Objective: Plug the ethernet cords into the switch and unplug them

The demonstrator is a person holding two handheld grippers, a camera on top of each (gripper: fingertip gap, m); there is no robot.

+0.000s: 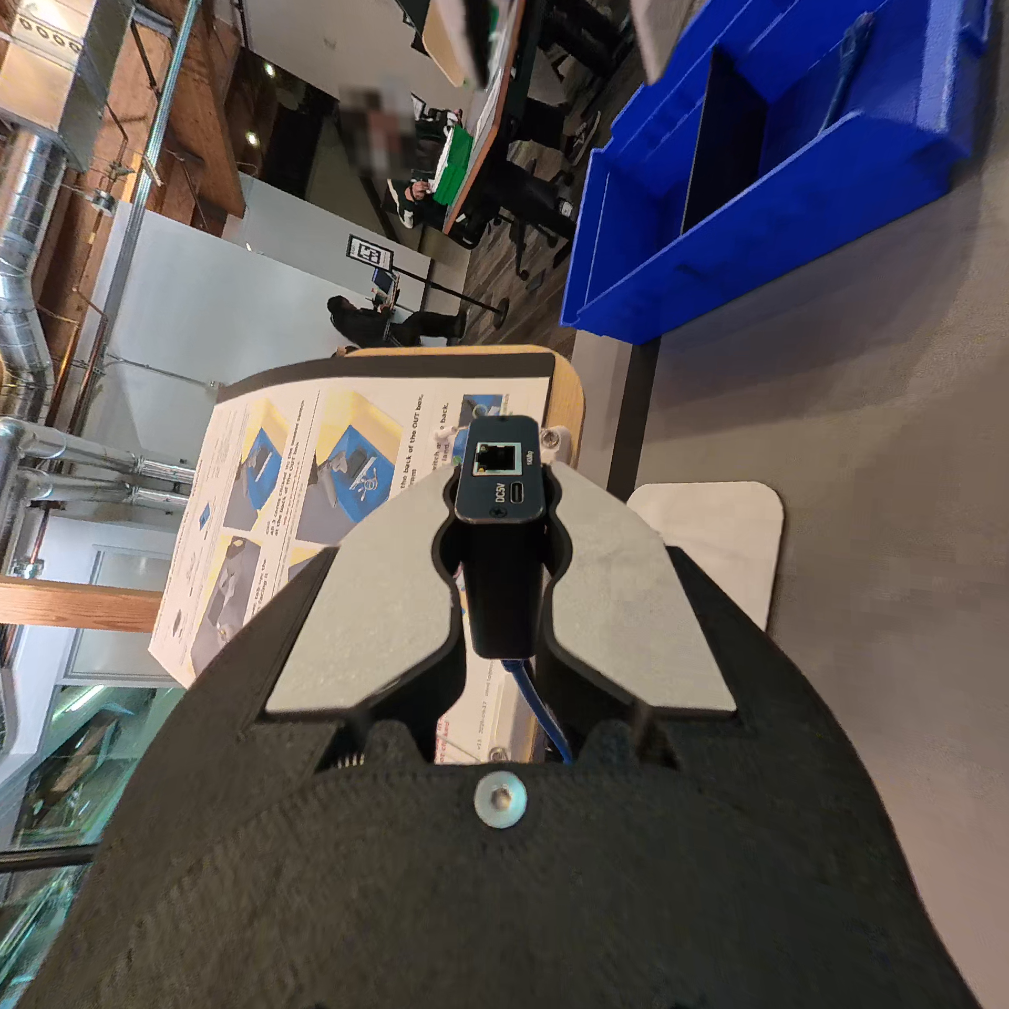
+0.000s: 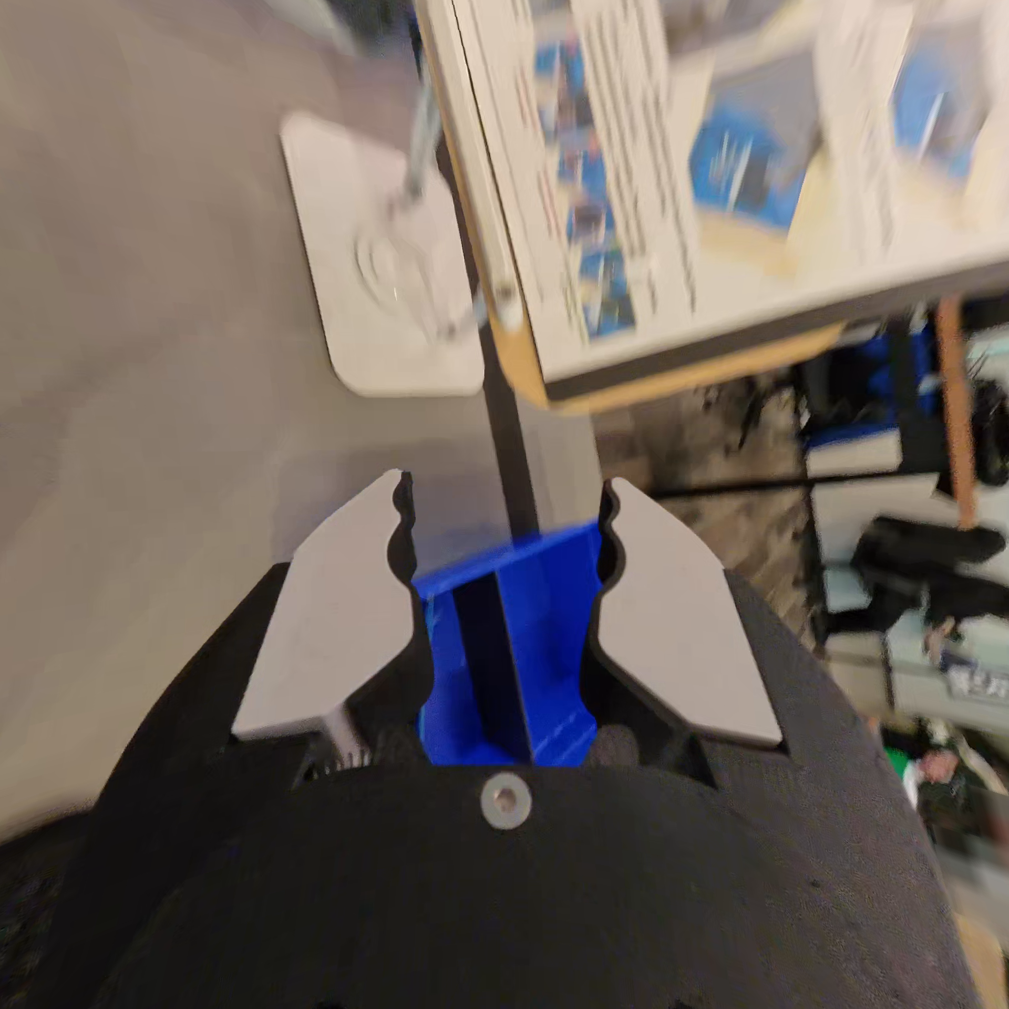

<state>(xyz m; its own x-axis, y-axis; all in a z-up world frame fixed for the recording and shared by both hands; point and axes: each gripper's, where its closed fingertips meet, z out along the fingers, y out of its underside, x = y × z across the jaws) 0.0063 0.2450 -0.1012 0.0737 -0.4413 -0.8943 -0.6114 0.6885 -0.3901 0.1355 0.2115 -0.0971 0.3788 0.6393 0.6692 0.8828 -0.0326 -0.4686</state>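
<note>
The left gripper (image 1: 499, 518) clamps the black switch (image 1: 499, 491) at frame centre, its empty port facing outward for access, while the right gripper (image 2: 505, 524) gapes wide, holding nothing, above the blue bin (image 2: 546, 628).

Right wrist view motion-blurred: instruction sheet (image 2: 710, 164) unreadable; blue bin (image 2: 524, 644) mostly hidden behind gripper body.

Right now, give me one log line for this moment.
left tongs: shut on black switch, end port empty, blue cord at rear | right tongs: open, empty, above blue bin
</note>
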